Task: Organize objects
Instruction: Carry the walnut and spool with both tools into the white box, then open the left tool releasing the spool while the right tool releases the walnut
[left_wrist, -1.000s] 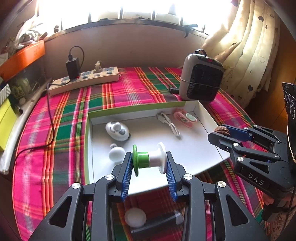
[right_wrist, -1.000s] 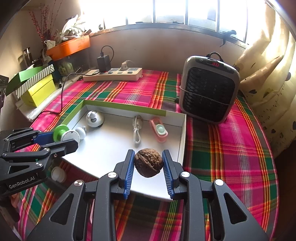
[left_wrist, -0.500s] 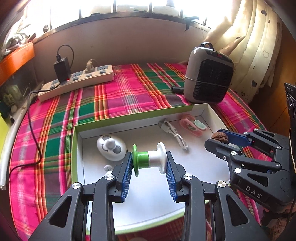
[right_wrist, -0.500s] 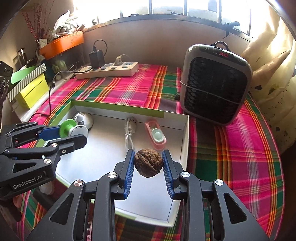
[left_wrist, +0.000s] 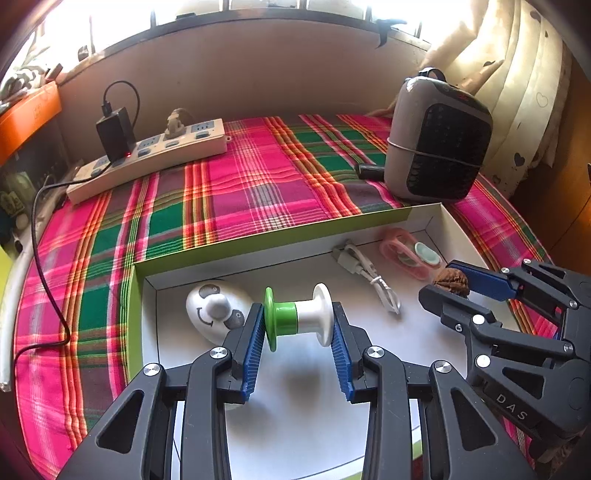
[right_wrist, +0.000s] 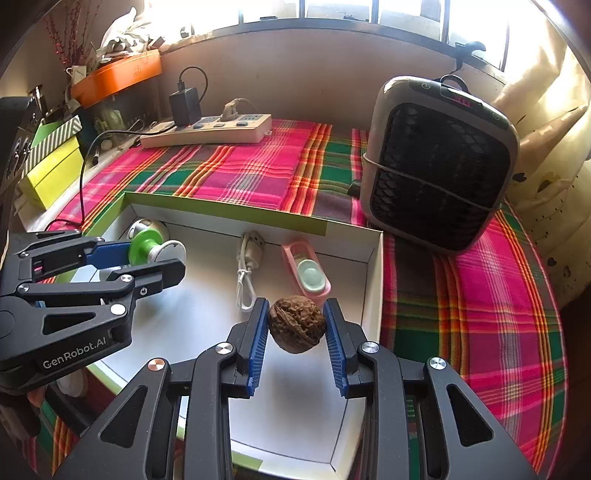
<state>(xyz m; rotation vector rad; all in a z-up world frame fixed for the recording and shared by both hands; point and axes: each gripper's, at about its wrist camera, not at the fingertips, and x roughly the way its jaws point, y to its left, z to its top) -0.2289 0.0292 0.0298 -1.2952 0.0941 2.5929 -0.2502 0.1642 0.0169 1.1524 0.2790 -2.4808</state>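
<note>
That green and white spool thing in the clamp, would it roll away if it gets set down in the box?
Probably, if laid on its side: the spool has two round flanges and the box floor looks smooth and flat. Stood on one flange it should stay put. It looks like hard plastic, so likely stiff and light; the left gripper holds it across its flat ends without visible bending.

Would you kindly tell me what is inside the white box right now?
Lying in the white box: a white egg-shaped toy, a coiled white cable and a pink case. The near floor is partly hidden by both claws, which hold a spool and a walnut above it.
</note>
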